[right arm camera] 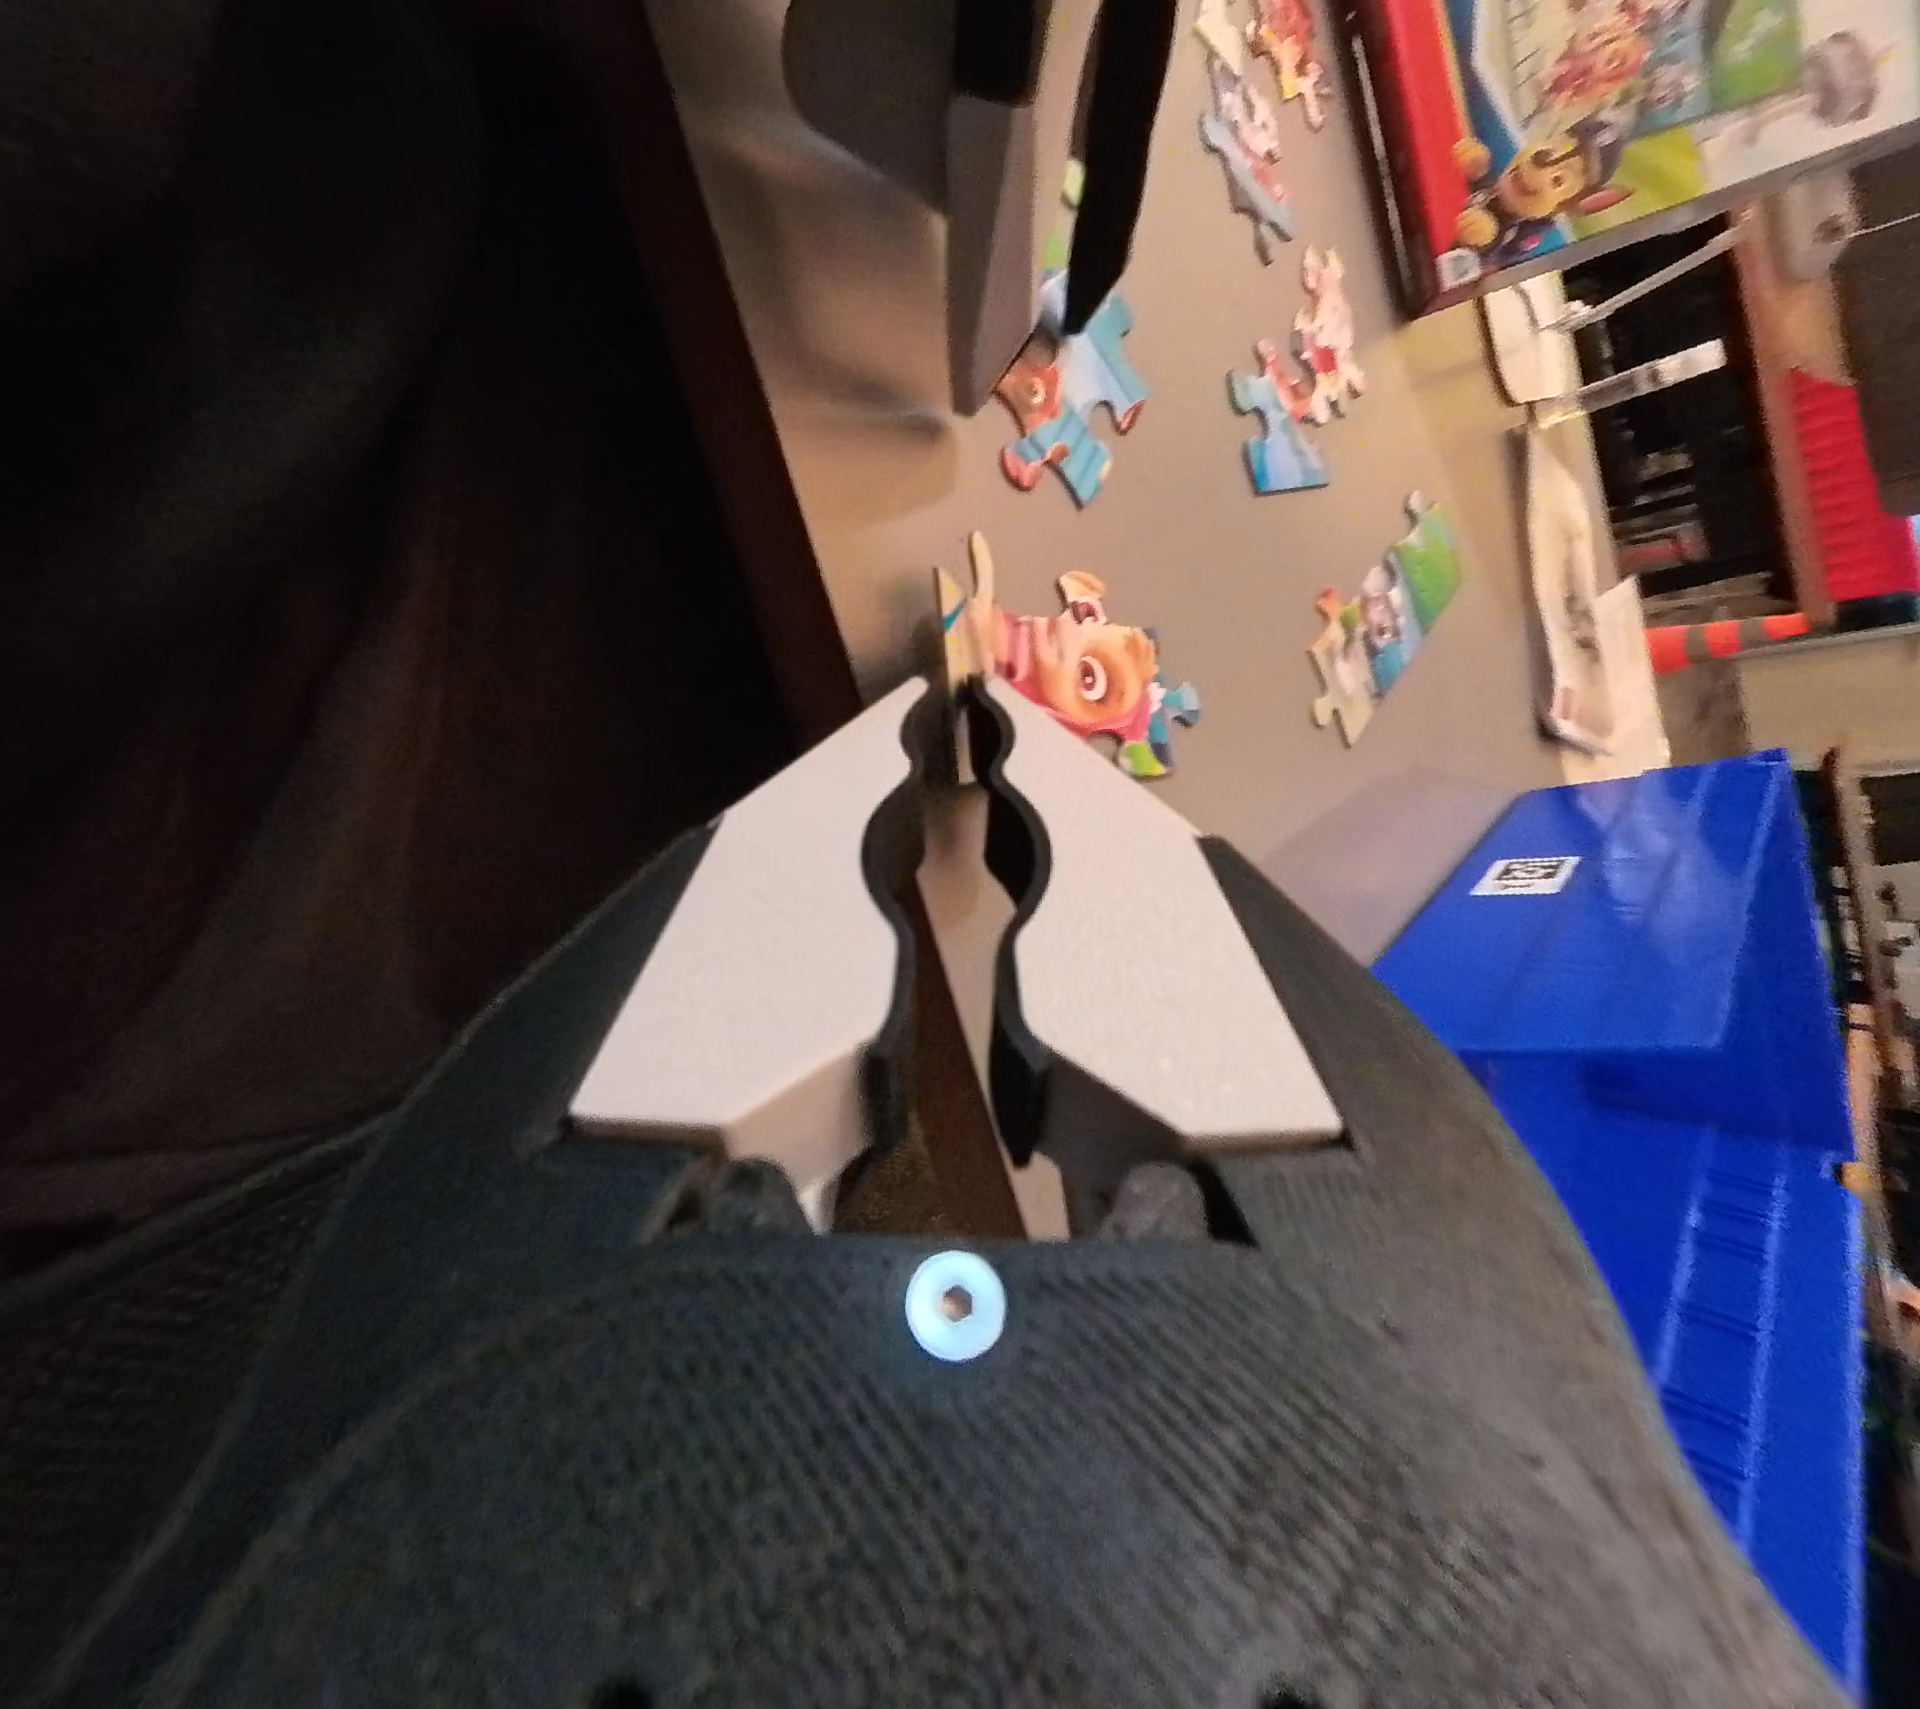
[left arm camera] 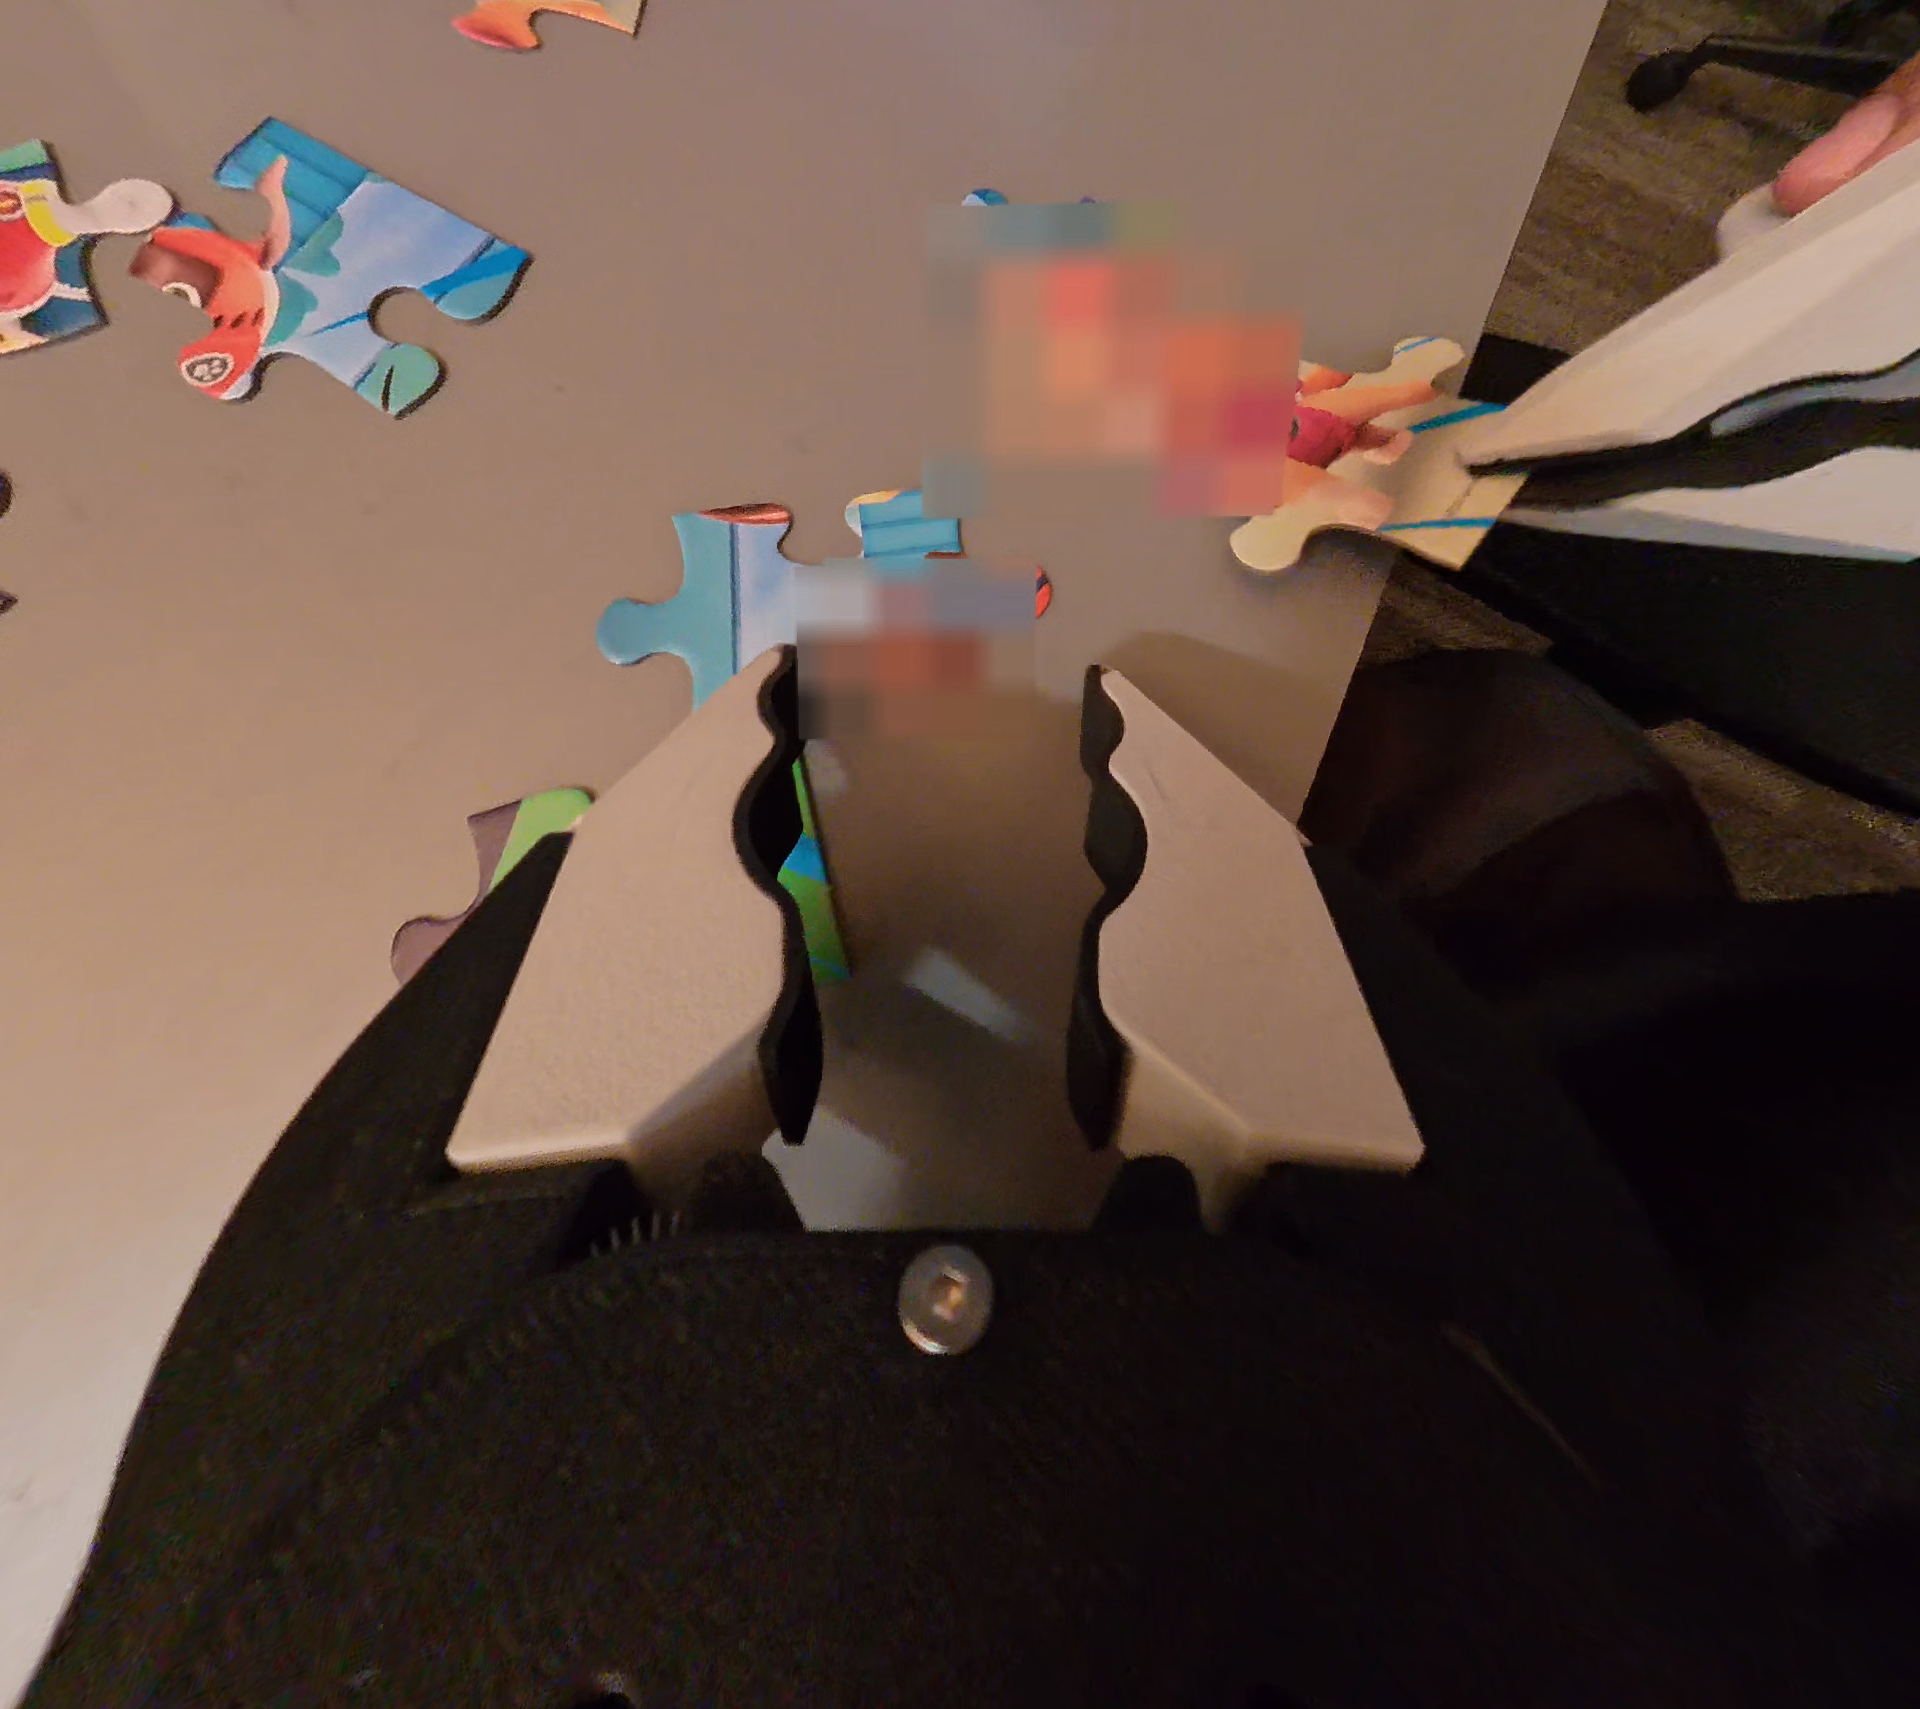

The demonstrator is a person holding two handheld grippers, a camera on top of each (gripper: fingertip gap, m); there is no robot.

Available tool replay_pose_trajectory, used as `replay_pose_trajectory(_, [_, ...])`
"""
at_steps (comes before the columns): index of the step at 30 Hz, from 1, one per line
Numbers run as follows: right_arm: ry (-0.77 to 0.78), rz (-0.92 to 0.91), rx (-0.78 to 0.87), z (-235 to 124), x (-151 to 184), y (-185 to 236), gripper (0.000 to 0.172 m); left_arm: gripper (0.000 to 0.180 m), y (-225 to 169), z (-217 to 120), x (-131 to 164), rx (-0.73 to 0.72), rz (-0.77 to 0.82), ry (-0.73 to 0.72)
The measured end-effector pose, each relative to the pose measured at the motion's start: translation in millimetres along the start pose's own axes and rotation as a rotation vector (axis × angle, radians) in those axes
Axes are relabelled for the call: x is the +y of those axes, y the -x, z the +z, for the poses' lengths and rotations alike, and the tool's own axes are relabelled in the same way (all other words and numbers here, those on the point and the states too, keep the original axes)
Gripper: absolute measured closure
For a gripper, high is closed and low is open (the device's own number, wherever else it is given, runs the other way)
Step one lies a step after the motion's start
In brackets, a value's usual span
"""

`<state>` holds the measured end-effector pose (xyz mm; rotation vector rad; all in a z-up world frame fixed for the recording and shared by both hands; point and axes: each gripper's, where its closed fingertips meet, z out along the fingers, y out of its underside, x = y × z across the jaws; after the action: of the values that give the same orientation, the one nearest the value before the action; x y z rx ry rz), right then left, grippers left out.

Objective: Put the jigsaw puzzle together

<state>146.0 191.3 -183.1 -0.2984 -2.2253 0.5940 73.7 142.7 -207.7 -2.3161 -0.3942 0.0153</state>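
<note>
A grey surface [left arm camera: 935,49] carried scattered cartoon jigsaw pieces. A blue plastic bin [right arm camera: 1621,984] stood at one side of it, and a picture-covered puzzle box [right arm camera: 1621,28] lay beyond the pieces. The left claw [left arm camera: 940,693] hung just above the surface near its edge with its jaws spread apart, gripping nothing; a blue puzzle piece [left arm camera: 686,599] lay flat under its left fingertip. The right claw [right arm camera: 961,724] was clamped shut on the edge of a pink-and-tan puppy puzzle piece [right arm camera: 1081,683], where that piece overhung the rim of the surface. Several more pieces [left arm camera: 343,267] lay well apart from both claws.
</note>
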Motion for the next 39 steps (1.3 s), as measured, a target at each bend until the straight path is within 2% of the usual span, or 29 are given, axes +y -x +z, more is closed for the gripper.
replay_pose_trajectory(13, [-0.091, -0.042, 0.096, 5, -21, -27, 0.172, 0.134, -13, 2, 2, 0.074, 0.045, 0.022])
replay_pose_trajectory(19, [-0.125, -0.026, -0.001, 7, -26, -5, 0.172, 0.136, -11, 0, 4, 0.077, 0.057, 0.041])
replay_pose_trajectory(29, [-0.149, -0.046, -0.037, 15, -30, 10, 0.171, 0.139, 7, -6, 8, 0.018, 0.034, 0.055])
replay_pose_trajectory(32, [-0.147, -0.028, -0.083, 20, -30, 15, 0.167, 0.139, 13, -7, 9, -0.008, 0.03, 0.061])
replay_pose_trajectory(34, [-0.143, 0.008, -0.112, 21, -30, 18, 0.157, 0.139, 14, -8, 10, -0.014, 0.025, 0.059])
replay_pose_trajectory(39, [-0.213, 0.199, -0.156, 11, -32, 4, 0.145, 0.139, 11, -10, 10, -0.01, 0.026, 0.043])
